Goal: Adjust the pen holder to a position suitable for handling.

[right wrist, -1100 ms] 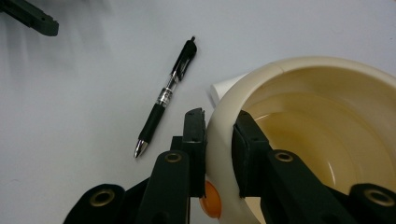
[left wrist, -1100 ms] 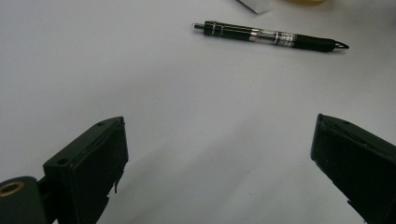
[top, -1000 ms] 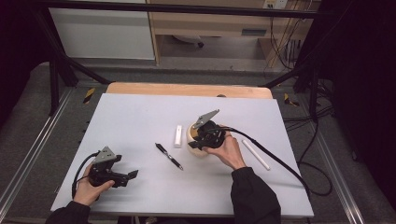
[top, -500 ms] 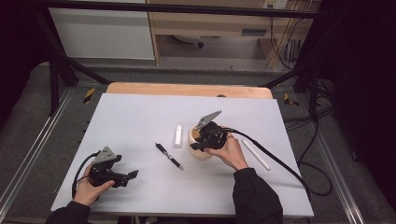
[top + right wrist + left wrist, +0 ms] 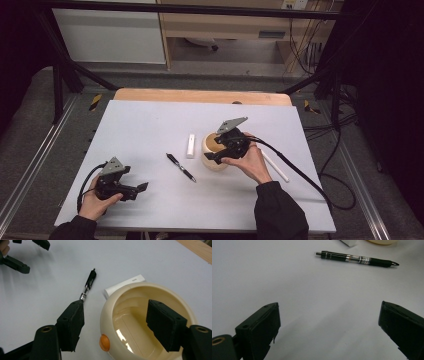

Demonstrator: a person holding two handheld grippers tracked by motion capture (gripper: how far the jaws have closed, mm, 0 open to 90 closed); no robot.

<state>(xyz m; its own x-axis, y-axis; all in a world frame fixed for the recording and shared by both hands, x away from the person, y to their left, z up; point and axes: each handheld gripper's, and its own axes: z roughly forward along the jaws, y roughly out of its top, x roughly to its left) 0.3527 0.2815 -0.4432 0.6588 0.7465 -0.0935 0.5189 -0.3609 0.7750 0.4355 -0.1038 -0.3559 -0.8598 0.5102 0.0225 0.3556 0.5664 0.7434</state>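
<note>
A cream bowl (image 5: 215,164) with an orange dot on its side (image 5: 104,343) stands in the middle of the white table. My right gripper (image 5: 212,154) is open and straddles the bowl's (image 5: 130,322) rim: in the right gripper view (image 5: 116,315) the left jaw is outside the wall and the right jaw is inside the bowl. A black pen (image 5: 181,167) lies left of the bowl, and a short white block (image 5: 190,145) lies beside the pen. Near the front left corner, my left gripper (image 5: 139,191) is open and holds nothing. Its own view (image 5: 329,315) faces the pen (image 5: 357,259).
A long white stick (image 5: 275,166) lies on the table (image 5: 150,120) right of the right hand, beside the gripper's cable (image 5: 300,175). A wooden strip (image 5: 200,96) runs along the table's far edge. Black frame legs stand behind the table.
</note>
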